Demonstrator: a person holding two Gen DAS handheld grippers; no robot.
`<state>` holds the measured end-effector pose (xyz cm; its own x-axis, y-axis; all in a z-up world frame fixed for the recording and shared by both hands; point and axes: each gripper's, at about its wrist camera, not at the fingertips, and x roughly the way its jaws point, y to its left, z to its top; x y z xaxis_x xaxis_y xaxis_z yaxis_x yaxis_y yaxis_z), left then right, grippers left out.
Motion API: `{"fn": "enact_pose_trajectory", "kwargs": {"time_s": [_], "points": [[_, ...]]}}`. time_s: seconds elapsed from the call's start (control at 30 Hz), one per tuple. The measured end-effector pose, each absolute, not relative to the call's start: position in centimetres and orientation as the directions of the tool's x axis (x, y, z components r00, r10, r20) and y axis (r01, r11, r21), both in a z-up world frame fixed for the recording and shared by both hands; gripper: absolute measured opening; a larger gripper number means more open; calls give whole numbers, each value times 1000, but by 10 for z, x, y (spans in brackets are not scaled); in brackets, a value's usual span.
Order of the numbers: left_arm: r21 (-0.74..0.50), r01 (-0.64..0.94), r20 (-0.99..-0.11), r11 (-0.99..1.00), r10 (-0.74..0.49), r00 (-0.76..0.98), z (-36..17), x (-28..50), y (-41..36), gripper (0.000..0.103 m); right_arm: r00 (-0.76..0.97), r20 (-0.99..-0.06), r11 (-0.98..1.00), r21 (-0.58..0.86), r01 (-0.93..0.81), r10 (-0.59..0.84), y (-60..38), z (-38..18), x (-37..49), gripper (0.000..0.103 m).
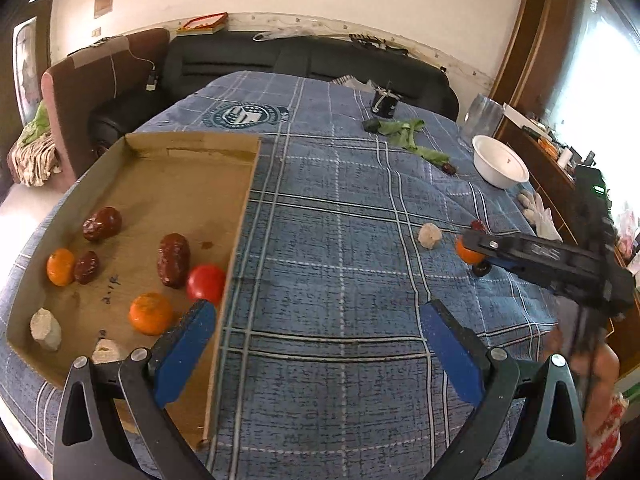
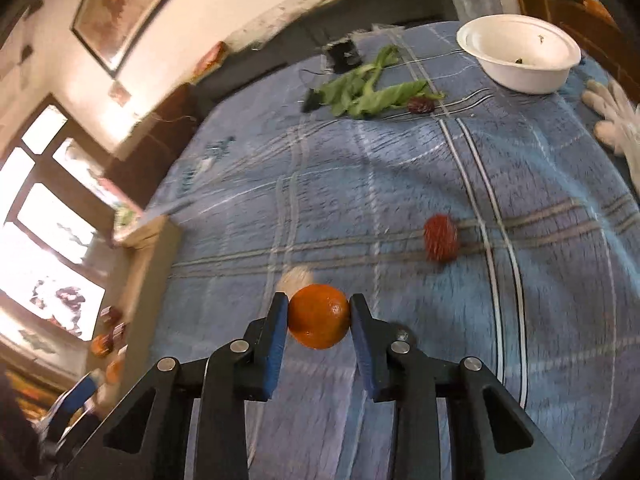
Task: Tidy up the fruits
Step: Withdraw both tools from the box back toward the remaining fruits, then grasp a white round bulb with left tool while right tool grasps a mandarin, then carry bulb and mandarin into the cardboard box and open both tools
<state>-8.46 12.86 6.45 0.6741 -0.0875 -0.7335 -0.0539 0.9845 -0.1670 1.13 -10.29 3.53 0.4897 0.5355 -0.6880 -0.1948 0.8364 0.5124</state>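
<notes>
A small mandarin orange was held between the two blue pads of the right claw, pinched across its widest part, above the blue plaid cloth covering the desk. The left claw was spread wide and held nothing, poised over the cloth just beside the right wall of the cardboard tray.

The tray already contained two mandarins, a red tomato, three dark red jujubes and some pale lumps of uncertain kind. Still loose on the cloth were a red jujube, motion-blurred, near the held fruit, a pale lump close by, and a darker jujube beside some green leaves. A white bowl and a white glove lay at the far edge.

The mandarin was judged light, roundish and slightly yielding, with a thin, smooth skin that could bruise or split under hard pressure. A grip across the equator, as shown, appeared best; only modest squeezing would be needed, and an off-centre hold might let the fruit roll out.
</notes>
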Motion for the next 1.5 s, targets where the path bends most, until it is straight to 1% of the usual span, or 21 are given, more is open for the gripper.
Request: {"fn": "enact_pose_trajectory", "kwargs": {"time_s": [0.1,0.2,0.33,0.43,0.53,0.67,0.83,0.9,0.97,1.0,1.03,1.2,1.23,1.27,1.3,1.37,1.4,1.43,1.5], "points": [[-167,-43,-746,985,-98,659,60,-78,121,102,498,-670,828,515,-222,551,-107,39,-7,34],[-155,-35,-753,987,-95,651,57,-74,113,103,532,-678,857,460,-231,508,-112,42,-25,34],[-146,-20,-763,989,-100,639,54,-65,103,102,556,-721,910,345,-230,414,-119,41,-41,34],[-150,5,-770,989,-119,627,54,-49,94,102,546,-756,932,287,-220,362,-120,34,-44,34],[-128,26,-772,991,-116,625,54,-29,83,102,527,-771,934,294,-203,357,-123,25,-41,35],[-73,78,-777,994,-106,620,47,3,58,102,533,-758,926,323,-195,377,-128,21,-40,36],[-45,106,-798,993,-100,594,28,33,38,102,538,-742,916,348,-200,399,-131,17,-46,37],[-58,119,-803,991,-118,584,23,42,34,98,545,-740,919,336,-206,393,-130,18,-48,38],[-73,131,-812,989,-135,567,18,50,31,83,550,-741,923,322,-210,384,-128,18,-50,38],[-84,138,-819,987,-147,555,16,53,29,80,551,-741,923,321,-211,384,-127,18,-50,38],[-89,143,-822,986,-154,548,14,55,27,78,550,-740,922,324,-213,387,-128,18,-50,39],[-71,178,-817,982,-159,554,8,59,12,77,546,-736,916,340,-213,400,-130,18,-50,39],[-65,186,-819,980,-159,552,6,60,9,70,547,-736,917,338,-213,399,-130,18,-50,39],[-23,189,-816,982,-127,564,5,58,5,63,548,-737,918,334,-216,396,-130,18,-49,39],[2,197,-812,980,-114,573,5,57,2,59,548,-738,919,328,-219,394,-129,18,-49,39],[2,220,-807,975,-129,576,7,54,-2,25,548,-737,918,327,-224,396,-128,18,-50,38],[26,214,-810,976,-105,577,7,53,-3,26,547,-736,917,328,-227,398,-128,18,-50,38],[20,214,-812,977,-109,574,8,53,-2,26,548,-736,917,327,-227,398,-127,18,-50,37],[-29,204,-818,979,-141,558,10,51,4,26,548,-736,918,326,-228,397,-127,18,-50,36]]}}
